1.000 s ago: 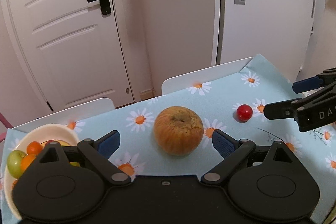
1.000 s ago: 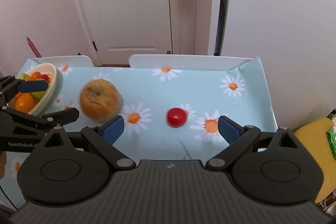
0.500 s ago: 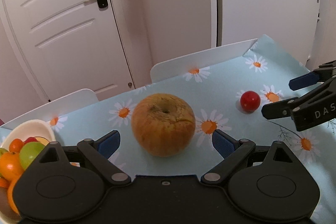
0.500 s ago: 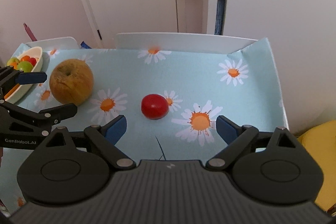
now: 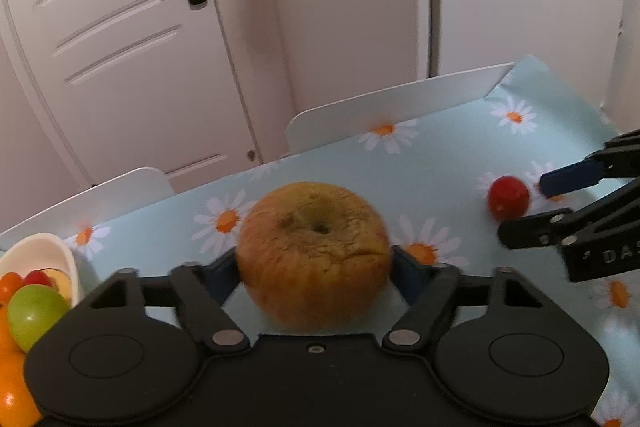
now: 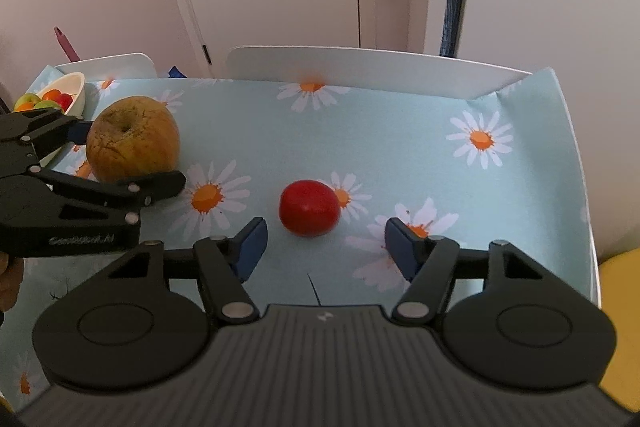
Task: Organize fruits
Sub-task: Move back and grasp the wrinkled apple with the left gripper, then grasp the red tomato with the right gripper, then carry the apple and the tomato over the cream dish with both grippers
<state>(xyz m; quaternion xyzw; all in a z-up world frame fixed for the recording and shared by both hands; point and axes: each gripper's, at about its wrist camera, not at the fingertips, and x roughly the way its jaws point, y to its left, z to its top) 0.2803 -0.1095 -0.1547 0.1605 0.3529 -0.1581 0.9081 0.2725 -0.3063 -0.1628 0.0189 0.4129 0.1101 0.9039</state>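
A big wrinkled orange-brown apple (image 5: 314, 251) sits on the daisy tablecloth between the fingers of my left gripper (image 5: 314, 273). The jaws are closing and both blue pads lie against its sides. The right wrist view shows the left gripper (image 6: 132, 157) flanking the same apple (image 6: 132, 139). A small red tomato (image 6: 309, 213) lies just ahead of my right gripper (image 6: 326, 243). It is in line with the gap, the jaws are closing, and neither pad touches it. In the left wrist view, the right gripper (image 5: 536, 207) has its fingertips beside the tomato (image 5: 508, 201).
A cream bowl (image 5: 52, 247) of green, orange and red fruit stands at the table's left end, seen too as the bowl (image 6: 78, 87). Two white chair backs (image 6: 360, 67) line the far edge. The table's right edge (image 6: 580, 187) drops off beside a yellow thing (image 6: 620, 287).
Both grippers have sunk and moved forward toward their fruits. Both pairs of jaws have narrowed, and the left pads have come against the apple.
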